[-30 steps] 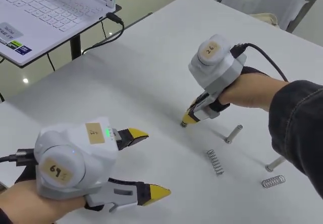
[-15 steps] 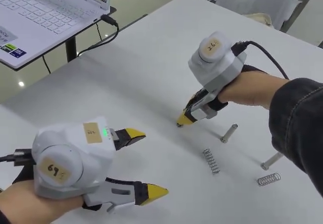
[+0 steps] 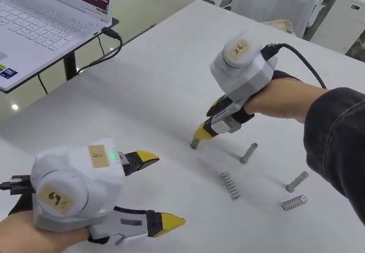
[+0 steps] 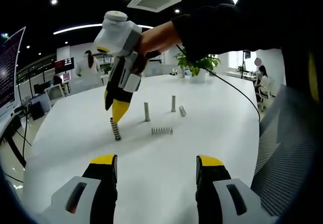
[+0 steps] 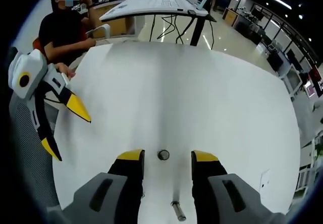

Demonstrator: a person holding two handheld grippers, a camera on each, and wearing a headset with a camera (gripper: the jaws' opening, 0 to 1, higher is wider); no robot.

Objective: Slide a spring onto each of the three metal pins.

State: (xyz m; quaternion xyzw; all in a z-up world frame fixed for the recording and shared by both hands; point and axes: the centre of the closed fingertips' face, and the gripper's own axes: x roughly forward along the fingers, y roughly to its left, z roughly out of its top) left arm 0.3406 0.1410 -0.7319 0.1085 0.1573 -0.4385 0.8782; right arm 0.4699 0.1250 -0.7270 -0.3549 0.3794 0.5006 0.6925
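Observation:
My right gripper (image 3: 201, 133) points down at the white table (image 3: 154, 88), its jaws a narrow gap apart. A short spring-wrapped piece (image 3: 195, 143) stands slightly tilted just under its tips. In the right gripper view its round top (image 5: 163, 155) sits between the jaws (image 5: 168, 156), touching neither. The left gripper view shows the same spring (image 4: 115, 129) under the yellow tip (image 4: 117, 112). Two bare metal pins (image 3: 248, 153) (image 3: 296, 181) lie to the right, with two loose springs (image 3: 229, 184) (image 3: 293, 203) near them. My left gripper (image 3: 158, 190) hovers open and holds nothing.
An open laptop (image 3: 34, 25) stands on a side stand at the far left, with a black cable (image 3: 111, 36) hanging by the table's left edge. A cable trails from the right gripper (image 3: 302, 65). A person (image 5: 65, 27) sits beyond the table.
The head view has shifted. The right gripper has lifted a little, so more of the spring shows below its tips. The left gripper has stayed open in place.

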